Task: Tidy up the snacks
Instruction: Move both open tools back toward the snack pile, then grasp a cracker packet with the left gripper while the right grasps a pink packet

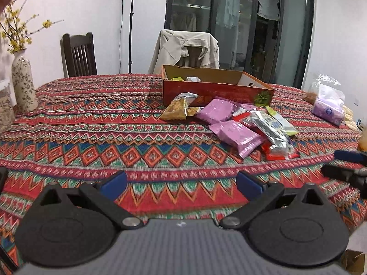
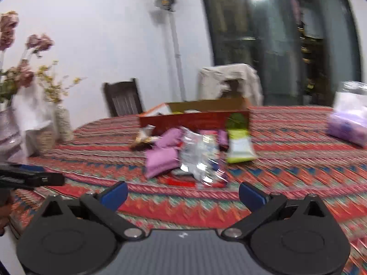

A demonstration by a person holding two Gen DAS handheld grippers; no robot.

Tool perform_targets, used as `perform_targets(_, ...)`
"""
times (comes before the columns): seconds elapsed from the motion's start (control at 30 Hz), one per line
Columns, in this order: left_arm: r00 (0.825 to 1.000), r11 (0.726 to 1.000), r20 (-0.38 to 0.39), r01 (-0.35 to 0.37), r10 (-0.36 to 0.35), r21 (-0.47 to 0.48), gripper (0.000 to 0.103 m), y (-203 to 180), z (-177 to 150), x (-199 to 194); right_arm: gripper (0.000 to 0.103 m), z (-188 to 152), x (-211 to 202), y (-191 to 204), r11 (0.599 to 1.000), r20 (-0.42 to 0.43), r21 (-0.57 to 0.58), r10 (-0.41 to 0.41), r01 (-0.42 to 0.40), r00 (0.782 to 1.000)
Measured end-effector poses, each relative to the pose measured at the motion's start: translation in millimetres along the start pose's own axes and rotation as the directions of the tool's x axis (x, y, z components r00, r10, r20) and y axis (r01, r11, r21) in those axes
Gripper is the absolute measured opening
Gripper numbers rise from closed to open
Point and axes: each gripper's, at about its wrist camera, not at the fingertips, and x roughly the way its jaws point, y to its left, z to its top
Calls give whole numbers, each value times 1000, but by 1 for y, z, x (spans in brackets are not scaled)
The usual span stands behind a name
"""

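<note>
Both tools [image 1: 181, 183] [image 2: 183, 189] level, spread wide — empty.

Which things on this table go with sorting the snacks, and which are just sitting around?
For the job:
snack pile
red cardboard box
left claw
right claw

Just lying about:
patterned vase
clear plastic bag
beige jacket

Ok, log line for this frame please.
left gripper: open, empty | right gripper: open, empty | snack packets: loose pile before red box | box: few packets inside
</note>
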Motion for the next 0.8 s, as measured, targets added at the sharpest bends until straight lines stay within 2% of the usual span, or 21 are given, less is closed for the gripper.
perform_targets(0.2, 1000, 1000, -9, 23, -23, 20, 103, 12, 32, 43, 103, 28, 58, 21, 989, -67, -133, 49, -57, 997)
perform_targets(0.3, 998, 997, 22, 55, -57, 53, 103, 15, 55, 69, 99, 44, 95, 30, 979, -105, -188, 59, -78, 993)
perform_targets(0.4, 998, 995, 1, 66, -66, 76, 103, 19, 74, 107, 93, 53, 133, 34, 970, -142, -227, 50, -81, 989)
perform_targets(0.5, 992, 990, -31, 125, -123, 71, 97, 23, 89, 142, 86, 57, 166, 32, 972, -199, -219, 44, -89, 979)
perform_targets(0.67, 988, 989, -57, 143, -141, 40, 84, 28, 106, 195, 85, 59, 186, 31, 969, -191, -238, 26, -72, 981)
perform_targets(0.7, 987, 989, -62, 148, -146, 24, 80, 31, 109, 203, 83, 60, 187, 31, 968, -187, -240, 25, -71, 982)
perform_targets(0.77, 982, 984, -72, 175, -176, -21, 78, 39, 111, 217, 74, 61, 187, 32, 965, -183, -245, 47, -92, 982)
perform_targets(0.8, 977, 979, -81, 196, -200, -46, 76, 43, 111, 222, 73, 60, 187, 33, 965, -189, -239, 62, -107, 980)
